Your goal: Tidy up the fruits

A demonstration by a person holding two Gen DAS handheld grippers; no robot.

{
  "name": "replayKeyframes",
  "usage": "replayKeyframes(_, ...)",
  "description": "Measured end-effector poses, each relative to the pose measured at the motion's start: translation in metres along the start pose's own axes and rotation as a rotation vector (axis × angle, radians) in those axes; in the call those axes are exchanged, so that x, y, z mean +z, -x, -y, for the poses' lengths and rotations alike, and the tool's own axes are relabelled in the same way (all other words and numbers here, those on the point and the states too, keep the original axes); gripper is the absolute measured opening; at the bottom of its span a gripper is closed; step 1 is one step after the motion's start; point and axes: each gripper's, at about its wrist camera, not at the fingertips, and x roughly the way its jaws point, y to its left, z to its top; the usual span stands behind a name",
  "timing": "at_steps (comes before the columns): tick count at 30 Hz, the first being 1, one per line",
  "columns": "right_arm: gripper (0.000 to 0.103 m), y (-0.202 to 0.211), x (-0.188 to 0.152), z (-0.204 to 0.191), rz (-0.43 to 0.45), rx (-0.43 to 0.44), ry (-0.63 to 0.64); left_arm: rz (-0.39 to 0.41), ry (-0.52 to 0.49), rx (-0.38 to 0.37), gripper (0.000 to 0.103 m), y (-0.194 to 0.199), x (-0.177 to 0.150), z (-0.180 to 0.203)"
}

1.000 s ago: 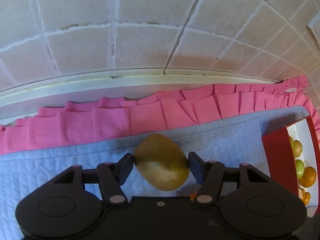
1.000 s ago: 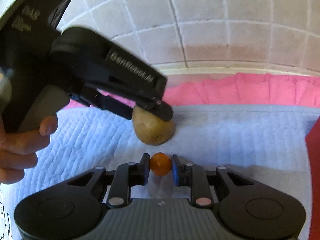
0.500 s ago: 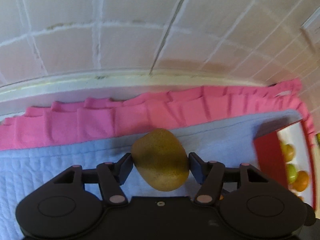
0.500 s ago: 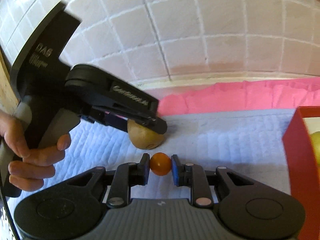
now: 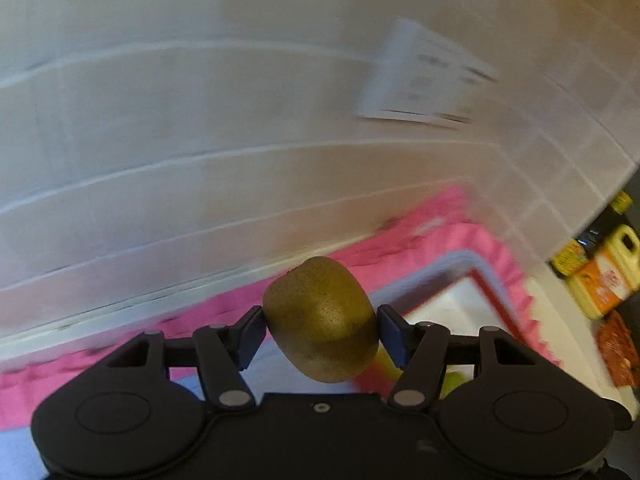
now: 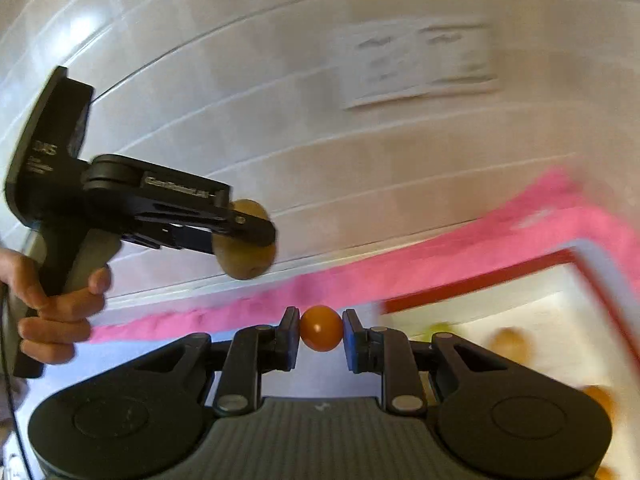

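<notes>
The left gripper (image 5: 320, 334) has its jaws closed on a brown kiwi (image 5: 321, 322), held in the air short of the red box (image 5: 502, 296). The right gripper (image 6: 320, 334) pinches a small orange fruit (image 6: 321, 328) between narrow jaws, also short of the red box. In the right wrist view the person's left hand (image 6: 52, 300) is cut off at the frame edge. Inside the box, blurred yellow, green and orange fruits lie partly hidden behind the gripper bodies. Beyond the box runs a pink cloth (image 6: 440, 256), then a smeared tiled wall (image 5: 200, 140) with an unreadable paper sheet (image 6: 416, 64).
</notes>
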Motion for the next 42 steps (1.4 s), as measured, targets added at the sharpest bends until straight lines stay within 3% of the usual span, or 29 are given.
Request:
replayKeyframes(5,0.024,0.026,-0.012,0.047,0.0,-0.152,-0.067,-0.058,-0.057,-0.084,0.073,-0.039,0.003,0.058)
replayKeyframes(13,0.024,0.024,-0.051,0.101,-0.049,-0.201,-0.216,-0.151,-0.131,-0.184,0.073,-0.1,-0.013,0.132)
replayKeyframes(20,0.024,0.016,-0.073,0.116,-0.076,-0.2,-0.27,-0.208,-0.183,-0.175,0.073,-0.147,-0.026,0.168)
replayKeyframes(28,0.025,0.007,-0.086,0.127,-0.088,-0.183,-0.323,-0.263,-0.187,-0.134,0.073,-0.171,-0.036,0.171)
replayKeyframes(30,0.03,0.007,-0.086,0.129,-0.085,-0.159,-0.339,-0.255,-0.181,-0.129,0.071,-0.17,-0.035,0.171)
replayKeyframes(31,0.034,0.008,-0.087,0.129,-0.085,-0.144,-0.342,-0.248,-0.182,-0.136,0.075,-0.167,-0.033,0.172)
replayKeyframes(33,0.057,0.012,-0.087,0.127,-0.082,-0.141,-0.338,-0.23,-0.197,-0.15,0.078,-0.158,-0.03,0.176)
replayKeyframes(38,0.072,0.031,-0.086,0.124,-0.057,-0.139,-0.372,-0.164,-0.244,-0.106,0.078,-0.129,-0.021,0.181)
replayKeyframes(42,0.083,0.058,-0.075,0.12,-0.047,-0.185,-0.367,-0.092,-0.297,-0.009,0.078,-0.091,-0.015,0.18)
